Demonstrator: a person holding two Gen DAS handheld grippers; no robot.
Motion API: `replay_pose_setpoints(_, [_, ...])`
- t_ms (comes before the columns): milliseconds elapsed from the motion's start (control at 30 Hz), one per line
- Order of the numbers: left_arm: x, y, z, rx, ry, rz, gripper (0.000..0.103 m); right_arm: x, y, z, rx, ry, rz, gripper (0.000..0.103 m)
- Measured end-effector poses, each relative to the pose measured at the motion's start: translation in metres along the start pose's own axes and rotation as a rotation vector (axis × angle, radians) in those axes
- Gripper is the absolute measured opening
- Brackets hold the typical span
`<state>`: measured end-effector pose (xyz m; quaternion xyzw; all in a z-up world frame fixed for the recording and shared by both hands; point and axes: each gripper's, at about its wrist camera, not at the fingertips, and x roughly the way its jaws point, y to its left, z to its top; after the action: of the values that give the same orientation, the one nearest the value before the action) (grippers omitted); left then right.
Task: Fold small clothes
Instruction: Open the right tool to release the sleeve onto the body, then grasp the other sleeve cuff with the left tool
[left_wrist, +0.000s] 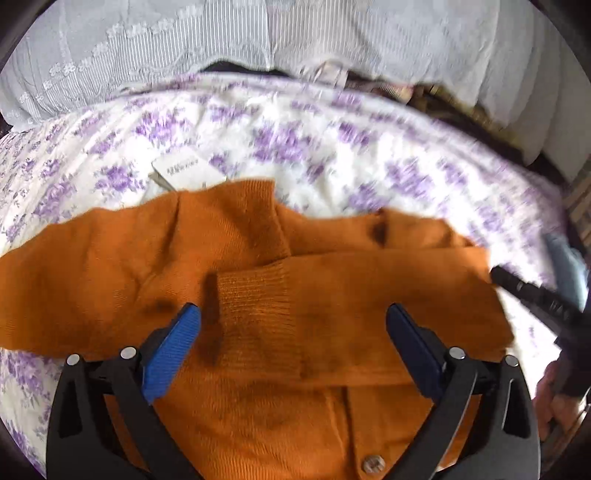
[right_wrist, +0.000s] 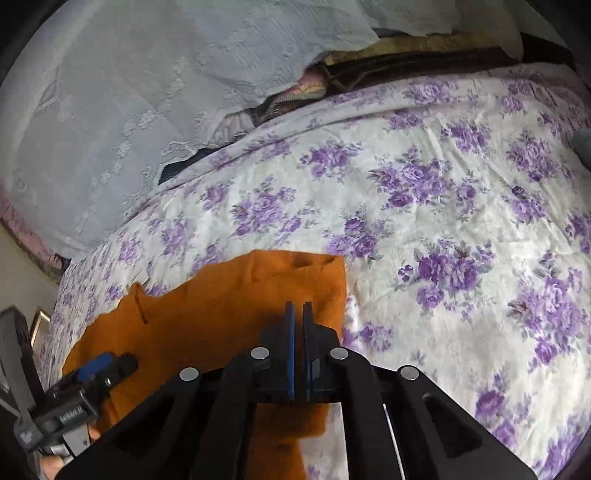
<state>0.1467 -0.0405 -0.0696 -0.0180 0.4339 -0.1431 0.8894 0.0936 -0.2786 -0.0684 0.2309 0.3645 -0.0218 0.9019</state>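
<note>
A small orange knit cardigan (left_wrist: 258, 280) lies on a bed with a white and purple flowered cover (left_wrist: 314, 147). One sleeve is folded across its body, its ribbed cuff (left_wrist: 255, 310) between my left gripper's blue pads. My left gripper (left_wrist: 293, 321) is open just above the cardigan, holding nothing. A button (left_wrist: 373, 463) shows at the bottom. In the right wrist view the cardigan (right_wrist: 221, 317) lies at lower left. My right gripper (right_wrist: 298, 314) is shut with nothing between its pads, over the cardigan's right edge. The left gripper (right_wrist: 99, 365) shows at far left.
A white paper tag (left_wrist: 188, 171) lies on the cover by the cardigan's collar. White lace fabric (left_wrist: 258, 33) is heaped along the bed's far side, with dark and striped cloth (right_wrist: 369, 77) beneath it. The flowered cover (right_wrist: 461, 221) stretches to the right.
</note>
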Motion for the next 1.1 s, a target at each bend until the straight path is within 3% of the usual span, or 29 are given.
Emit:
replay_pose_setpoints(67, [0.001, -0.003, -0.004, 0.024, 0.012, 0.028, 0.098, -0.01, 0.006, -0.019, -0.056, 0.022, 0.003, 0.006])
replay_pose_setpoints(133, [0.031, -0.006, -0.01, 0.058, 0.129, 0.07, 0.099, 0.002, 0.003, -0.037, -0.072, 0.1, -0.009, 0.005])
replay_pose_setpoints(233, [0.029, -0.015, -0.013, 0.087, 0.092, 0.109, 0.099, -0.008, -0.003, -0.039, -0.042, 0.073, -0.009, 0.003])
replay_pose_setpoints(267, [0.025, -0.014, -0.012, 0.076, 0.094, 0.104, 0.098, -0.016, 0.0, -0.038, -0.03, 0.053, -0.009, 0.008])
replay_pose_setpoints(333, [0.013, -0.01, -0.011, 0.04, 0.066, 0.064, 0.098, -0.03, 0.015, -0.033, -0.072, 0.004, 0.011, 0.009])
replay_pose_setpoints(400, [0.005, -0.002, -0.011, 0.02, 0.042, 0.076, 0.098, -0.031, 0.031, -0.026, -0.105, -0.014, 0.022, 0.009])
replay_pose_setpoints(467, [0.02, 0.009, -0.012, 0.0, 0.096, 0.144, 0.099, -0.014, 0.043, -0.02, -0.094, 0.028, 0.05, 0.016])
replay_pose_setpoints(533, [0.025, 0.021, -0.01, -0.046, 0.107, 0.103, 0.099, 0.026, 0.05, -0.022, -0.085, 0.179, 0.063, 0.032])
replay_pose_setpoints(567, [0.021, 0.024, -0.009, -0.049, 0.102, 0.107, 0.099, 0.035, 0.05, -0.027, -0.083, 0.194, 0.053, 0.032])
replay_pose_setpoints(633, [0.005, 0.029, -0.009, -0.044, 0.088, 0.122, 0.099, 0.024, 0.058, -0.029, -0.124, 0.144, 0.023, 0.032])
replay_pose_setpoints(700, [-0.017, 0.042, -0.014, -0.039, 0.037, 0.121, 0.099, 0.002, 0.057, -0.031, -0.117, 0.077, 0.077, 0.033])
replay_pose_setpoints(733, [-0.028, 0.054, -0.017, -0.049, 0.021, 0.132, 0.099, -0.007, 0.054, -0.034, -0.125, 0.058, 0.088, 0.041])
replay_pose_setpoints(767, [-0.036, 0.067, -0.02, -0.07, 0.018, 0.139, 0.099, -0.01, 0.05, -0.035, -0.134, 0.063, 0.066, 0.06])
replay_pose_setpoints(800, [-0.042, 0.083, -0.023, -0.102, 0.022, 0.143, 0.099, -0.007, 0.044, -0.039, -0.14, 0.092, 0.051, 0.068])
replay_pose_setpoints(833, [-0.047, 0.106, -0.028, -0.157, 0.034, 0.145, 0.099, 0.001, 0.036, -0.044, -0.151, 0.14, 0.087, 0.069])
replay_pose_setpoints(933, [-0.062, 0.168, -0.04, -0.328, 0.026, 0.14, 0.098, -0.023, 0.018, -0.049, -0.084, 0.046, 0.135, 0.062])
replay_pose_setpoints(1100, [-0.09, 0.261, -0.063, -0.635, -0.077, 0.042, 0.098, -0.063, -0.012, -0.055, 0.036, -0.119, 0.138, 0.066])
